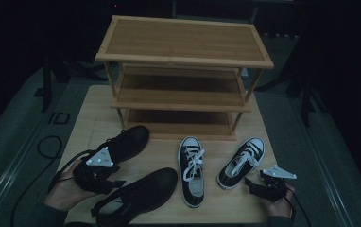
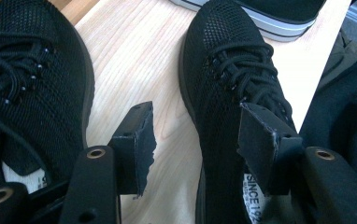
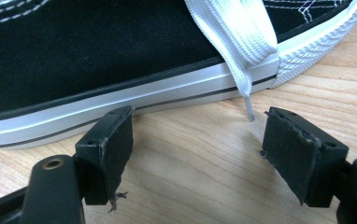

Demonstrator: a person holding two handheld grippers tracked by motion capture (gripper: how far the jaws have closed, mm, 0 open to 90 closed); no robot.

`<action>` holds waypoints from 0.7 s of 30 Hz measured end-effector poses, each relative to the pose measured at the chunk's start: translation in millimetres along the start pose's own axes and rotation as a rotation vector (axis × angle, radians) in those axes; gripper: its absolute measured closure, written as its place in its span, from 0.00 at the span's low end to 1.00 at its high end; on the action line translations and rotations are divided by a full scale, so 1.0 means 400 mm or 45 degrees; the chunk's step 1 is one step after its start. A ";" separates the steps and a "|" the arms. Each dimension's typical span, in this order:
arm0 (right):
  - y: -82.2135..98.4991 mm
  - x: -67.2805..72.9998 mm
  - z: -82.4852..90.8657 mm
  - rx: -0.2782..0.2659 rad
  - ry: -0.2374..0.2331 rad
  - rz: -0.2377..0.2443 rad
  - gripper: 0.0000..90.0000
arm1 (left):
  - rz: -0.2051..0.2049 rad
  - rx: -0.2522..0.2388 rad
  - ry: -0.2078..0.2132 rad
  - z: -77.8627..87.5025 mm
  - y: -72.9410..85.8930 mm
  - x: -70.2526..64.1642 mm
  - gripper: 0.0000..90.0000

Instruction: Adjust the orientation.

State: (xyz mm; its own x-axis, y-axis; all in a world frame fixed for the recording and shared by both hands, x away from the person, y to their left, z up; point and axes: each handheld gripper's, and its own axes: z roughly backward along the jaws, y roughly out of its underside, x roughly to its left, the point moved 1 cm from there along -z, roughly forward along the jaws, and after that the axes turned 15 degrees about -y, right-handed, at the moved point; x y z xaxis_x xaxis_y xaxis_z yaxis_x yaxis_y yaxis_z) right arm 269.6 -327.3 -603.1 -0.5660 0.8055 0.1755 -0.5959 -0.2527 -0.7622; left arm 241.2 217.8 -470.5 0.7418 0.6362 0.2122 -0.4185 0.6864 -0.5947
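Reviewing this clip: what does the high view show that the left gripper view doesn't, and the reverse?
High view alone: the three-tier bamboo shoe rack, the two black-and-white canvas sneakers whole, and the right gripper, open. Left gripper view alone: the open foam pads close up, and white "SINCE" print on a tongue label. Both share: the two black mesh shoes on the light wooden table.

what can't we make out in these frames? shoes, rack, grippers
- Near black mesh shoe: heel hidden by the left gripper in the high view; tongue label cut short by a jaw in the left gripper view.
- Wooden rack: bottom shelf in shadow under the upper shelves, back part unreadable, high view.
- Right sneaker: toe and heel cut off by the frame edges, right gripper view.
- Right gripper: jaw tips too small and dark, high view.
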 end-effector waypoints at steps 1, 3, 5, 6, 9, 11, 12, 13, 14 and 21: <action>0.000 0.000 0.000 0.000 0.000 0.000 0.27 | 0.000 0.000 0.000 0.000 0.000 0.000 0.51; 0.000 0.000 0.000 0.000 0.000 0.000 0.27 | 0.003 0.005 0.001 -0.001 0.007 -0.003 0.51; 0.000 0.000 0.000 0.000 0.000 0.000 0.27 | 0.006 0.005 0.004 0.001 0.012 -0.004 0.51; 0.000 0.000 0.000 0.000 0.000 0.000 0.27 | 0.009 0.001 0.005 0.002 0.014 -0.005 0.51; 0.000 0.000 0.000 0.000 0.000 -0.001 0.27 | 0.017 0.000 0.005 0.008 0.025 -0.009 0.51; 0.000 0.000 0.000 0.000 0.000 0.000 0.27 | 0.019 -0.001 0.007 0.010 0.028 -0.011 0.51; 0.000 0.000 0.000 0.000 0.000 0.000 0.27 | 0.012 0.002 0.009 0.012 0.032 -0.014 0.51; 0.000 0.000 0.000 0.000 0.000 0.000 0.27 | 0.012 0.002 0.009 0.012 0.032 -0.014 0.51; 0.000 0.000 0.000 0.000 0.000 -0.002 0.27 | 0.010 0.000 0.017 0.013 0.033 -0.017 0.51; 0.000 0.000 0.000 0.000 0.000 0.001 0.27 | 0.001 0.009 0.036 0.004 0.034 -0.028 0.51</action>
State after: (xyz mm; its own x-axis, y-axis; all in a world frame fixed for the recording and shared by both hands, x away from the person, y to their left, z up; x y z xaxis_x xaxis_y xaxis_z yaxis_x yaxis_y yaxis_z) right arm 269.6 -327.3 -603.1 -0.5666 0.8052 0.1750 -0.5954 -0.2534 -0.7624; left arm 226.4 220.6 -479.7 0.7561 0.6264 0.1898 -0.4224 0.6885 -0.5895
